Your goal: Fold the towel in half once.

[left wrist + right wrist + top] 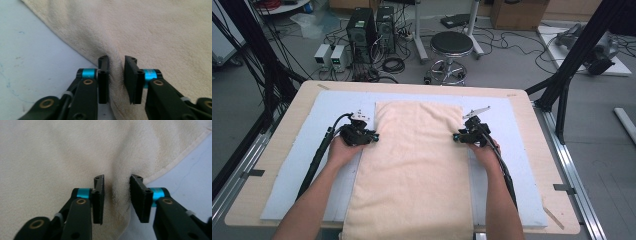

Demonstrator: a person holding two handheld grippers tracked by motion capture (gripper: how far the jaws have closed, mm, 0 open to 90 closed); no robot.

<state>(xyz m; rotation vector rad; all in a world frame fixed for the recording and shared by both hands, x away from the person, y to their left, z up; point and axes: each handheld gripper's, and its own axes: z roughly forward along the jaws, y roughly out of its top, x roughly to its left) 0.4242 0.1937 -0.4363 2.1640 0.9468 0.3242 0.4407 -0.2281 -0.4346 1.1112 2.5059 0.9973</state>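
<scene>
A cluttered workshop floor, with a round black stool (452, 44), computer towers (371, 30) and loose cables, lies beyond a wooden table (277, 137) topped by a pale blue mat (302, 150). On the mat a cream towel (414, 165) lies flat and lengthwise, its far end short of the mat's far edge and its near end reaching the table's front edge.

The person's left gripper (373, 136) sits at the towel's left long edge and the right gripper (456, 136) at its right long edge, level with each other towards the far end.

Seen in the left gripper view, the left gripper (116, 82) has a ridge of terry cloth bunched between its jaws, which stand a narrow gap apart with the cloth filling it. In the right gripper view, the right gripper (116, 201) likewise straddles a pinched-up fold beside the hemmed edge, its jaws slightly wider set yet pressing into the pile.

Judging by the matched grips, the step in hand is securing both side edges before a fold. The next move would call for lifting both edges together, level and at the same pace, so the cloth does not slip free or skew as it is carried over.
</scene>
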